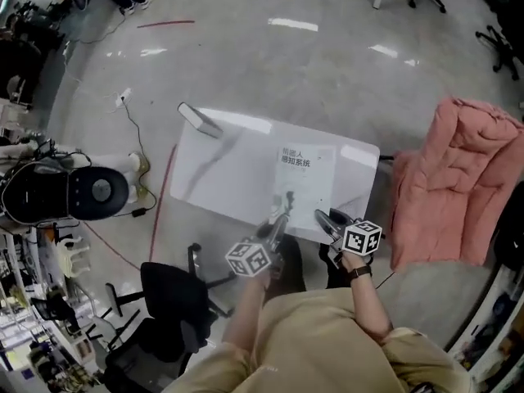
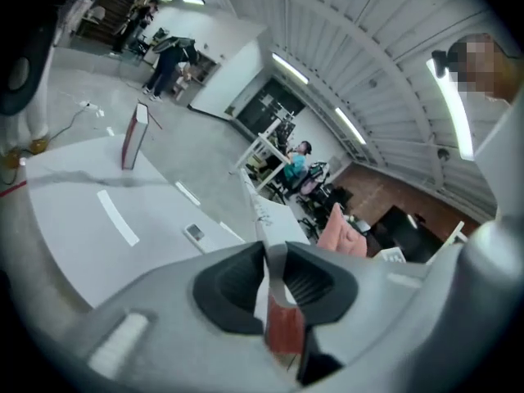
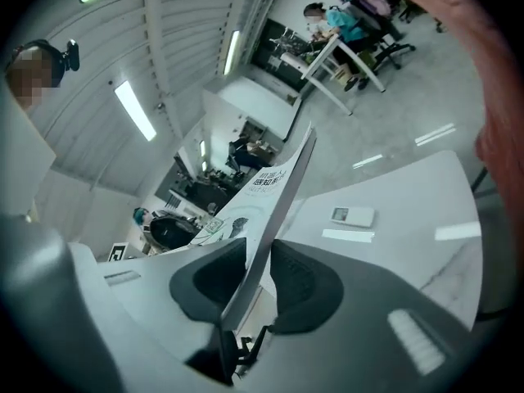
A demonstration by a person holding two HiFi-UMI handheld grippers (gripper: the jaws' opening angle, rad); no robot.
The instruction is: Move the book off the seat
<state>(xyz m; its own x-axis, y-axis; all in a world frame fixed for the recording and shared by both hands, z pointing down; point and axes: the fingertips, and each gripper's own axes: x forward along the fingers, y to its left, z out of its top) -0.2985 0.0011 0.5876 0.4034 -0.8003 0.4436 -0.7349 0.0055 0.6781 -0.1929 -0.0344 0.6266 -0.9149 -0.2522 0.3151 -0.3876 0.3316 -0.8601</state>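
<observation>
A white-covered book (image 1: 304,185) with dark print hangs over the near edge of the white table (image 1: 221,166), held at its near edge by both grippers. My left gripper (image 1: 273,232) is shut on the book's near left corner. In the left gripper view its pads (image 2: 237,281) pinch the thin edge of the book (image 2: 255,211), where a red strip shows. My right gripper (image 1: 331,223) is shut on the near right corner. Seen from the right gripper view, the book (image 3: 270,178) rises tilted from between the dark pads (image 3: 303,289).
A small upright box (image 1: 200,120) stands at the table's far left corner. A small white remote (image 3: 352,215) lies on the table. A pink jacket (image 1: 454,182) drapes a chair at the right. A black office chair (image 1: 173,301) stands near left, and a dark round machine (image 1: 78,191) at the far left.
</observation>
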